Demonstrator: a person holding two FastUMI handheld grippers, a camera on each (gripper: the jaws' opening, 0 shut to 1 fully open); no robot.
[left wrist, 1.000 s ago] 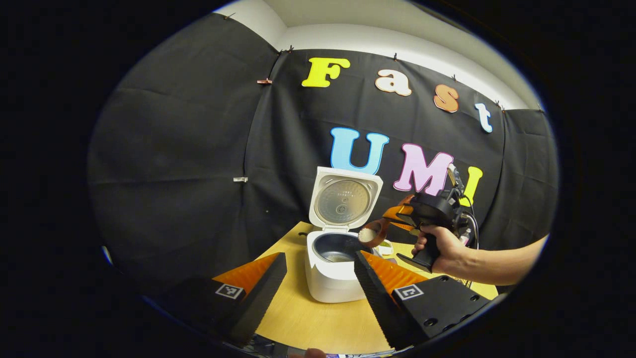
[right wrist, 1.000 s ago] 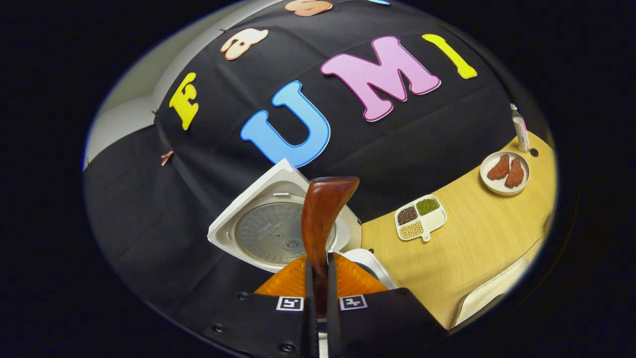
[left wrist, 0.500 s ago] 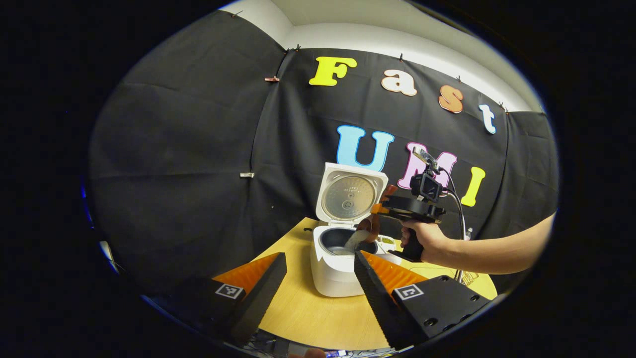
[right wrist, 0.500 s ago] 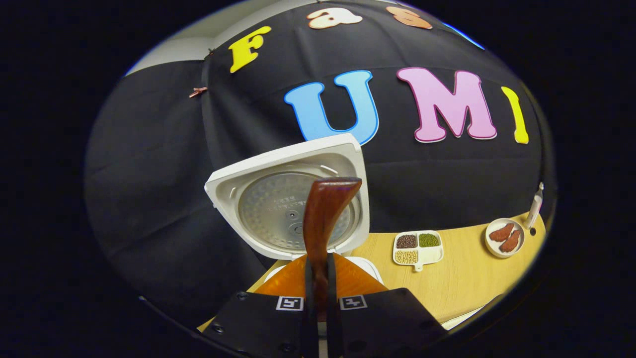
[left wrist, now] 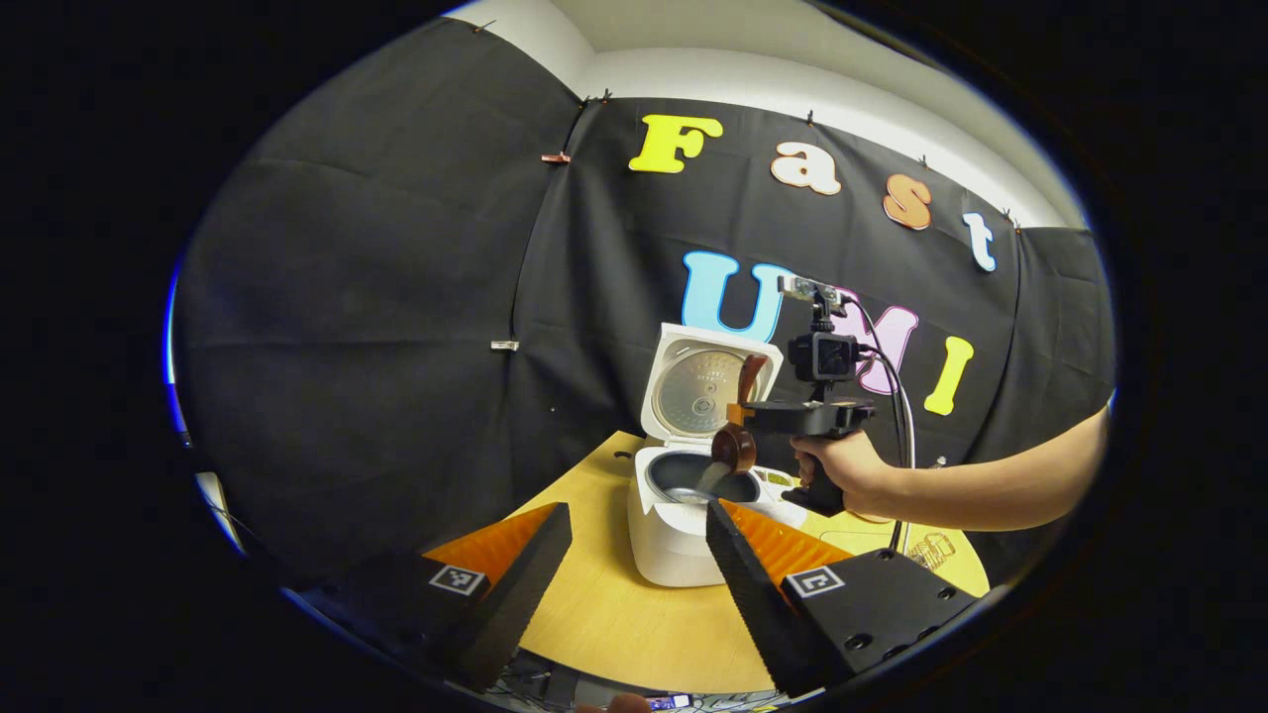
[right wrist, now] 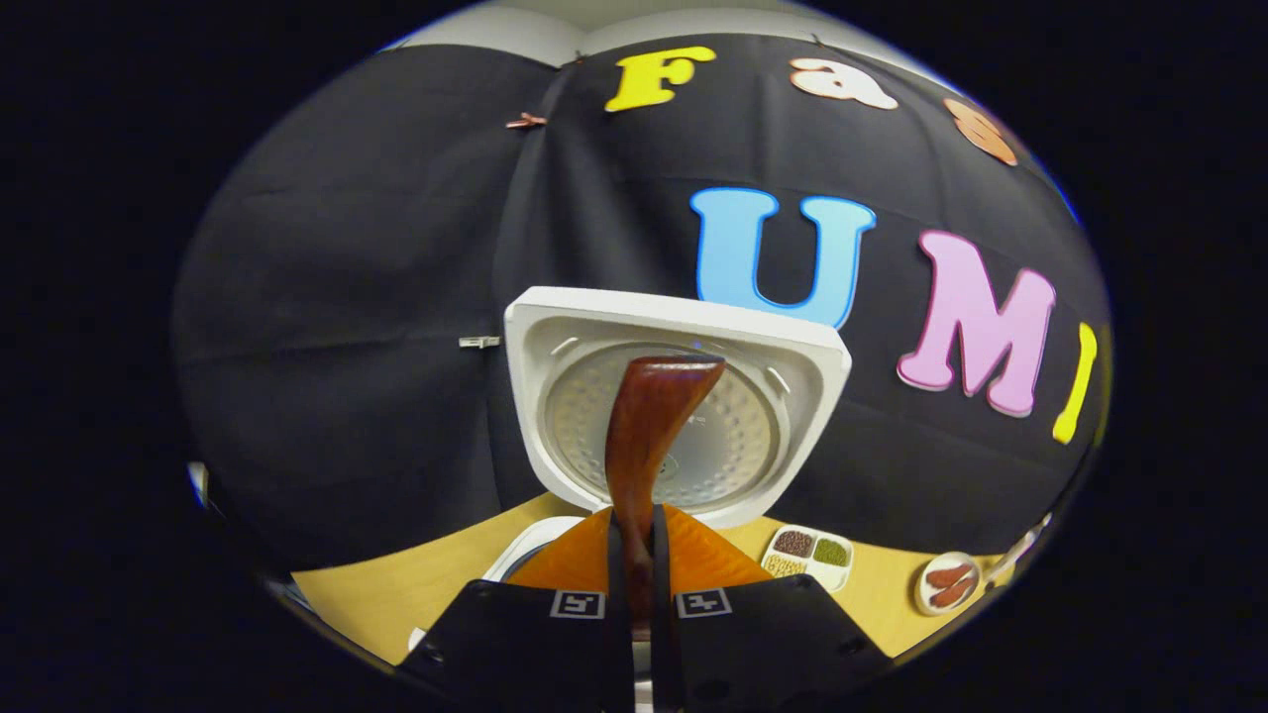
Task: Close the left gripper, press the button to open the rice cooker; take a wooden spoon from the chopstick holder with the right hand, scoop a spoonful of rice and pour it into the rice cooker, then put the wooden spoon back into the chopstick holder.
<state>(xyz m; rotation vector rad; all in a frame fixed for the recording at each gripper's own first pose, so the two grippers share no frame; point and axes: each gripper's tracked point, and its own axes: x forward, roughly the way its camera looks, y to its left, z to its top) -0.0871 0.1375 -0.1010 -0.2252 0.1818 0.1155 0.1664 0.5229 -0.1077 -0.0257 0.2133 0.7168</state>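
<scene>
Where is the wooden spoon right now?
In the left gripper view, the wooden spoon is clamped in the right claw, tipped bowl-down over the open rice cooker.

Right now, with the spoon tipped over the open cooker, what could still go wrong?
Two things, I'd guess. The wooden spoon pours near the right rim of the rice cooker, so some rice could land on the table. The right hand-held gripper pinches only the spoon's thin handle, so the spoon might twist as it turns back. The upright lid stands close behind and could get bumped.

The tool (right wrist: 634, 555) clamps a wooden spoon (right wrist: 649, 426) before the rice cooker (right wrist: 555, 356) lid.
</scene>
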